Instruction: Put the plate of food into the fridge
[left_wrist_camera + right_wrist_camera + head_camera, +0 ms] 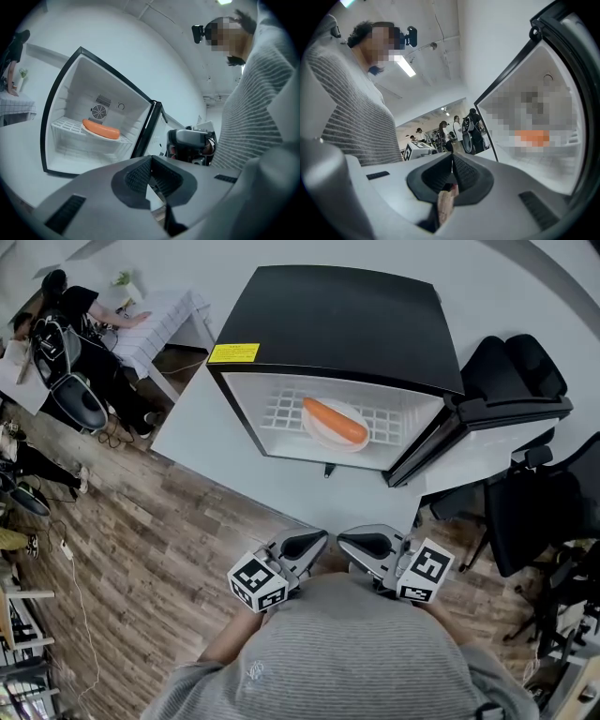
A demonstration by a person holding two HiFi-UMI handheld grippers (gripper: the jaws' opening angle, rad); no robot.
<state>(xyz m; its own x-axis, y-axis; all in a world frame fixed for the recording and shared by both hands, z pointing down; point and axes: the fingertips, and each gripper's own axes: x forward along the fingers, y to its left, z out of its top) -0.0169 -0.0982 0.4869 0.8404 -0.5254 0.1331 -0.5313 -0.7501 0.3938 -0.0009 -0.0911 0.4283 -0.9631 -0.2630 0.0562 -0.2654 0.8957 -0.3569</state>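
A small black fridge (337, 320) stands on a white table (216, 442) with its door (427, 446) swung open to the right. On its white wire shelf lies a white plate (323, 432) with a long orange piece of food (336, 420). The left gripper view shows the same plate (96, 134) and food (100, 130). My left gripper (319, 538) and right gripper (349, 540) hover close to my grey sweater, tips nearly facing each other, well in front of the fridge. Both are shut and hold nothing: left gripper (150, 161), right gripper (452, 159).
Black office chairs (525, 371) stand right of the open door. At the far left, people sit by a white cloth-covered table (159, 315). Wooden floor (141, 549) lies to my left, and the white table's front edge runs just ahead of the grippers.
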